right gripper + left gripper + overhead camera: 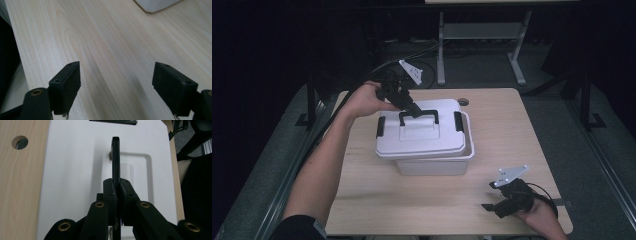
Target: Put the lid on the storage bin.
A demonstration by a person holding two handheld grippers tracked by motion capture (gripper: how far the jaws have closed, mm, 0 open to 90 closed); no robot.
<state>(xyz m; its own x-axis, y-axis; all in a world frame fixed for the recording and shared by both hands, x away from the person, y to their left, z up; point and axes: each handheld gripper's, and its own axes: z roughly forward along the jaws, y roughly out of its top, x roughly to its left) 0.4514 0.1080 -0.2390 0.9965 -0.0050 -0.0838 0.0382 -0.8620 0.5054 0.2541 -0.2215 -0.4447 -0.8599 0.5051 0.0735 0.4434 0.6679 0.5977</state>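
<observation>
A white storage box point(434, 165) stands mid-table. Its white lid point(419, 137) sits askew, shifted left of the box's rim. The lid carries a black handle point(418, 116) and a black latch point(458, 121) at each end. My left gripper point(412, 109) reaches in from the far left and is shut on that handle. In the left gripper view the handle point(115, 157) runs edge-on straight out from the closed left gripper point(116, 191), above the lid point(72, 170). My right gripper point(486, 206) rests low at the front right, and the right gripper point(116, 85) stands open over bare wood.
The light wooden table point(512, 145) has a round cable hole point(462, 101) behind the box. A metal frame point(482, 35) stands on the dark floor beyond the table. A corner of the box point(157, 5) shows ahead of the right gripper.
</observation>
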